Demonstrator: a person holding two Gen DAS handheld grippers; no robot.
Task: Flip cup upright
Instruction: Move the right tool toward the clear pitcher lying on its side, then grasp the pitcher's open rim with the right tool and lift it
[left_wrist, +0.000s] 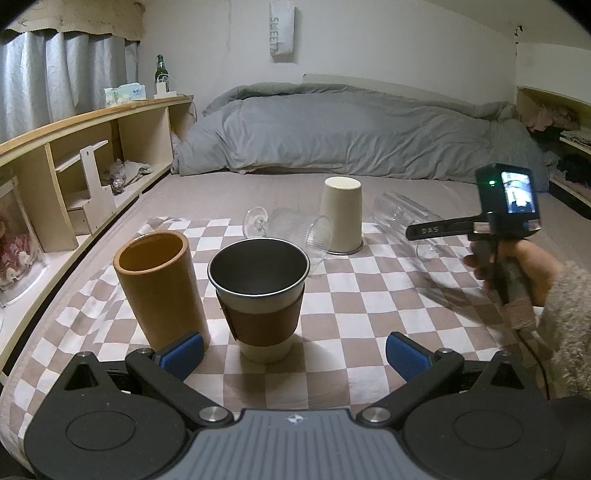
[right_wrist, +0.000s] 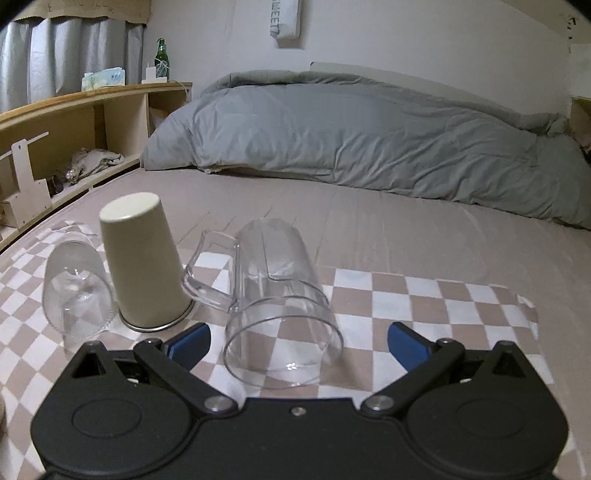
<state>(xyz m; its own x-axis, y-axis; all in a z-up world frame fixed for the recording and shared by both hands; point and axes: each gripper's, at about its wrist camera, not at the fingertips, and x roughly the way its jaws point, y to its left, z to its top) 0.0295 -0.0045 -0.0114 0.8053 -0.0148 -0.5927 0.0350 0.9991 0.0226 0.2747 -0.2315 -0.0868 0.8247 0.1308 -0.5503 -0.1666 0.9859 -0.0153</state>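
On the checked cloth a steel cup with a brown sleeve and a tan cylinder cup stand upright, just ahead of my open, empty left gripper. A cream cup stands upside down. A ribbed stemmed glass lies on its side beside it. A clear handled mug lies on its side, mouth toward my open, empty right gripper, which is just before it. The right gripper also shows in the left wrist view.
The cloth lies on a bed with a grey duvet heaped at the far end. A wooden shelf unit runs along the left, with a green bottle and a tissue pack on top. More shelves stand at right.
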